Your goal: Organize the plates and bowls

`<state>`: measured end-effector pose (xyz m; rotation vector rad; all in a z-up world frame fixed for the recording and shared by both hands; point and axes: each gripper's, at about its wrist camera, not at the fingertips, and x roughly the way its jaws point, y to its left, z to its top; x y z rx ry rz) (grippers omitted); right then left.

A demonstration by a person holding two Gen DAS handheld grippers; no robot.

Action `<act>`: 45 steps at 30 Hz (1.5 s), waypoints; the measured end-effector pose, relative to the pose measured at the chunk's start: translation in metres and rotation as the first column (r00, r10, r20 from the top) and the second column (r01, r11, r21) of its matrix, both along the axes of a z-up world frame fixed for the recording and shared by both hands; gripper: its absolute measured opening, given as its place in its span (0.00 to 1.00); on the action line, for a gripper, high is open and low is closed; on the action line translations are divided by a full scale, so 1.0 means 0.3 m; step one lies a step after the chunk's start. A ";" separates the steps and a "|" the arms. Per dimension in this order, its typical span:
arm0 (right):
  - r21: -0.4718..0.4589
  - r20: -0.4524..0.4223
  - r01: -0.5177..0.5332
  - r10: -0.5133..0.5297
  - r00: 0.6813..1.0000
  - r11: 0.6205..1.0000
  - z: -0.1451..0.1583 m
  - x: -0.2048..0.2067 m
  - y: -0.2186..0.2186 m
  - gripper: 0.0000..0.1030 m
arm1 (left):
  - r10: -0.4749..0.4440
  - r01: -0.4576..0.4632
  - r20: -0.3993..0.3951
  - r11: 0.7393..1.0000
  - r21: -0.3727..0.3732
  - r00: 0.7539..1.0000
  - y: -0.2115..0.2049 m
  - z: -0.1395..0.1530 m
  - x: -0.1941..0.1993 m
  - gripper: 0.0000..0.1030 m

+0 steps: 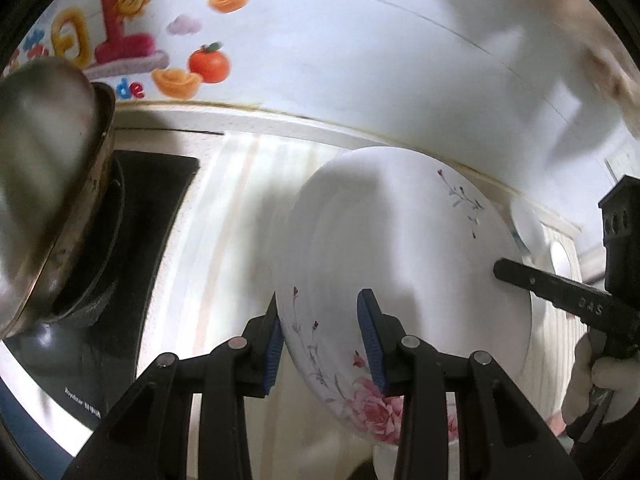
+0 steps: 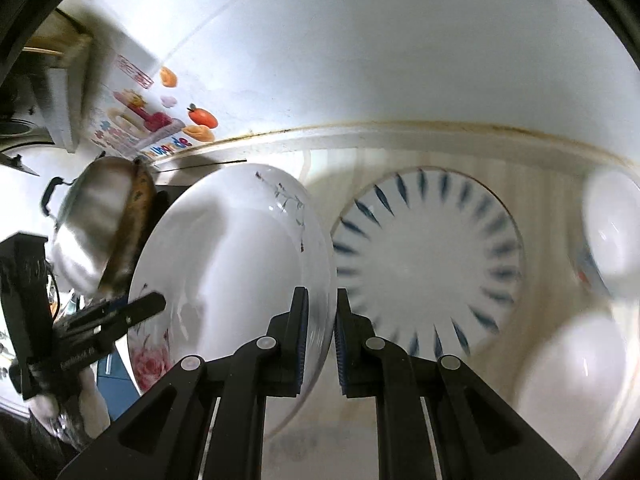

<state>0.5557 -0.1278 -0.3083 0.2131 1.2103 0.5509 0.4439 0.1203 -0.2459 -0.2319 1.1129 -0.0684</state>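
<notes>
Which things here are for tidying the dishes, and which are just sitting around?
For the job:
- flowered plate, held at opposite rims by the left gripper and right gripper
- blue-striped plate
- two white bowls

Just sitting around:
- steel pot
- black stove
- wall stickers

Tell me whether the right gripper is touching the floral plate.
Touching. In the right wrist view, the right gripper has both blue pads closed on the floral plate rim, no gap showing.
</notes>
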 end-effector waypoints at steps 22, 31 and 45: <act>0.011 -0.162 0.183 -0.178 0.971 0.983 -0.153 -0.613 -0.419 0.13 | -0.205 0.213 -0.223 0.977 0.013 0.953 -0.317 -0.259 -0.236 0.32; -0.021 -0.205 0.188 -0.188 0.961 0.982 -0.246 -0.629 -0.437 0.13 | -0.211 0.237 -0.276 0.970 0.062 0.938 -0.359 -0.339 -0.239 0.32; -0.074 -0.227 0.168 -0.181 0.957 0.983 -0.283 -0.615 -0.427 0.13 | -0.224 0.268 -0.324 0.959 0.098 0.919 -0.438 -0.388 -0.201 0.32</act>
